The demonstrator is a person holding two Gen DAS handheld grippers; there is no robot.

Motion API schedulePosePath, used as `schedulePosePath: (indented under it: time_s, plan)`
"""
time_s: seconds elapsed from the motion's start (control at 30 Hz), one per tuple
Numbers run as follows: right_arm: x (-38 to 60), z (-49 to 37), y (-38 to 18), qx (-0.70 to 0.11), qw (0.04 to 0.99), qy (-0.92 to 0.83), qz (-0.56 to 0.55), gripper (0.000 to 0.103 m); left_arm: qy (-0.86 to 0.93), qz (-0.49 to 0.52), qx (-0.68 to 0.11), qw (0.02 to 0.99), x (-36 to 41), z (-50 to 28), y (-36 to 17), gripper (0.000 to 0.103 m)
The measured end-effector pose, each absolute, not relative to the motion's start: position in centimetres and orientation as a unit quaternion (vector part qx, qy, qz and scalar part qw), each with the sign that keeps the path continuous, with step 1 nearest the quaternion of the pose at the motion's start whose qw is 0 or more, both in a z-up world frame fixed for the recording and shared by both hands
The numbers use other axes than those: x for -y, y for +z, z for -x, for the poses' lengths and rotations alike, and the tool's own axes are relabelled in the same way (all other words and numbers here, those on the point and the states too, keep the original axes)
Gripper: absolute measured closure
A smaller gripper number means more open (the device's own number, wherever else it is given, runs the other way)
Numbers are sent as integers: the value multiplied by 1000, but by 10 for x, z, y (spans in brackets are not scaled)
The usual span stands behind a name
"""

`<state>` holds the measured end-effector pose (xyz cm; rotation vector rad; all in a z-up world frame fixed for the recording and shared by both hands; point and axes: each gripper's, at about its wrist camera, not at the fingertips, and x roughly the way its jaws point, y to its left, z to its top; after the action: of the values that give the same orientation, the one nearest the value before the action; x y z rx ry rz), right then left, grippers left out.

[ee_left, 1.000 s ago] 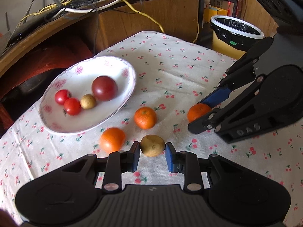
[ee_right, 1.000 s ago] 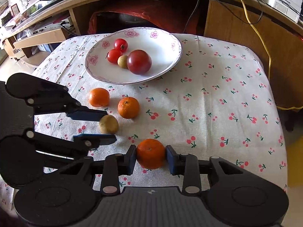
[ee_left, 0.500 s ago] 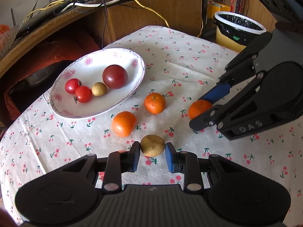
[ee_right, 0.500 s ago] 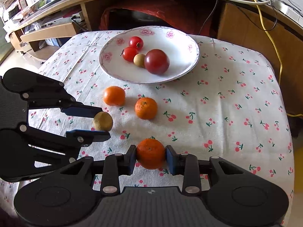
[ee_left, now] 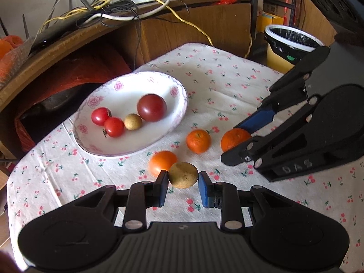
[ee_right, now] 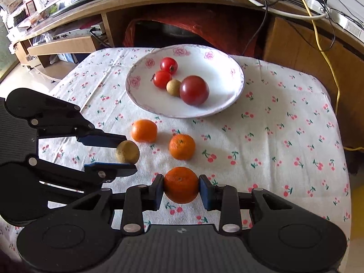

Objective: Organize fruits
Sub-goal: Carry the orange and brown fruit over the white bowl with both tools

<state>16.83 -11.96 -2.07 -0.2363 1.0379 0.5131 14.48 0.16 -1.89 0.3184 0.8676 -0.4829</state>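
Note:
My left gripper (ee_left: 183,185) is shut on a small tan round fruit (ee_left: 183,175) and holds it above the cloth; it also shows in the right wrist view (ee_right: 127,152). My right gripper (ee_right: 181,191) is shut on an orange (ee_right: 181,184), lifted off the table; the orange also shows in the left wrist view (ee_left: 234,139). Two more oranges (ee_right: 144,130) (ee_right: 182,146) lie on the cherry-print tablecloth (ee_right: 273,136). The white flowered plate (ee_right: 236,72) holds two small red tomatoes (ee_right: 168,65), a small tan fruit (ee_right: 173,87) and a dark red tomato (ee_right: 194,90).
A wooden desk (ee_left: 193,22) with cables stands behind the table. A lined bin (ee_left: 293,43) stands past the table's right corner. A low wooden shelf (ee_right: 61,45) is at the far left.
Both grippers have lifted and drawn back with their fruits held. The plate and the two loose oranges now sit farther ahead in both views.

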Motion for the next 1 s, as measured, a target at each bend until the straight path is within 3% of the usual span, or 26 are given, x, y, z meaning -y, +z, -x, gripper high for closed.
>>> schedulePosePath:
  time_s: [1.0]
  plan:
    - [105, -180, 0, -439, 864, 226, 101, 74, -187, -157, -389, 889, -10, -166, -2, 66]
